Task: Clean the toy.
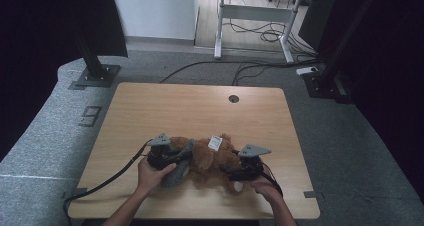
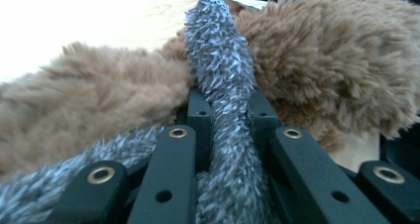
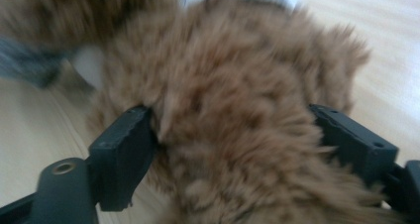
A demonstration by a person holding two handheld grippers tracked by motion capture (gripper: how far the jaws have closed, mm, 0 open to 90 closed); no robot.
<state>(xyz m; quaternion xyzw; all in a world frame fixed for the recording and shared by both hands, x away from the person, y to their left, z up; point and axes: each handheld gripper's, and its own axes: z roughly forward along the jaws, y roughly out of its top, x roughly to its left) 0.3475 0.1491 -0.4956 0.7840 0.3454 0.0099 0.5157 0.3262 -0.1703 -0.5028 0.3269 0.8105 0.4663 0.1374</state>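
Note:
A brown plush toy (image 1: 212,158) with a white tag (image 1: 215,143) lies near the front edge of the wooden table (image 1: 200,106). A grey fuzzy strip (image 1: 176,175) runs along its left side. My left gripper (image 1: 186,156) comes in from the left, and in the left gripper view it (image 2: 229,107) is shut on this grey strip (image 2: 220,60), with brown fur (image 2: 337,60) behind it. My right gripper (image 1: 226,172) reaches in from the right. Its jaws stand wide in the right gripper view (image 3: 233,135), with the brown plush (image 3: 233,85) between them and not squeezed.
A round cable hole (image 1: 233,98) sits at the table's far middle. Black posts on base plates stand on the floor at the back left (image 1: 95,76) and back right (image 1: 325,83). Cables (image 1: 240,66) trail across the grey carpet toward a white desk frame (image 1: 250,16).

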